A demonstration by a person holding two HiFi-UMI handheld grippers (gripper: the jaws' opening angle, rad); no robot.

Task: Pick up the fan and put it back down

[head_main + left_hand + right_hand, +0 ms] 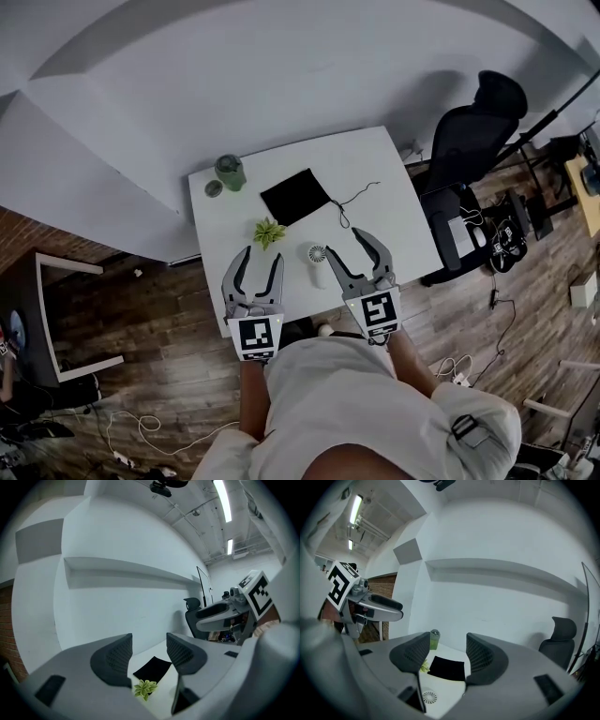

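- The fan [318, 258] rests near the front edge of the bench [394, 178], just beside the left jaw of the right gripper [345, 242], and is not yet touched.
- The right gripper and the left gripper [262, 255] are both held with jaws apart, with nothing between them.
- The right gripper is best squared over the fan's body and closed gently below the grille.
- The small plant [269, 232] stands just beyond the left gripper and should be avoided.
- The black cloth [295, 196], the cable [354, 199] and the green cup [230, 172] lie toward the far edge, well apart from the fan.
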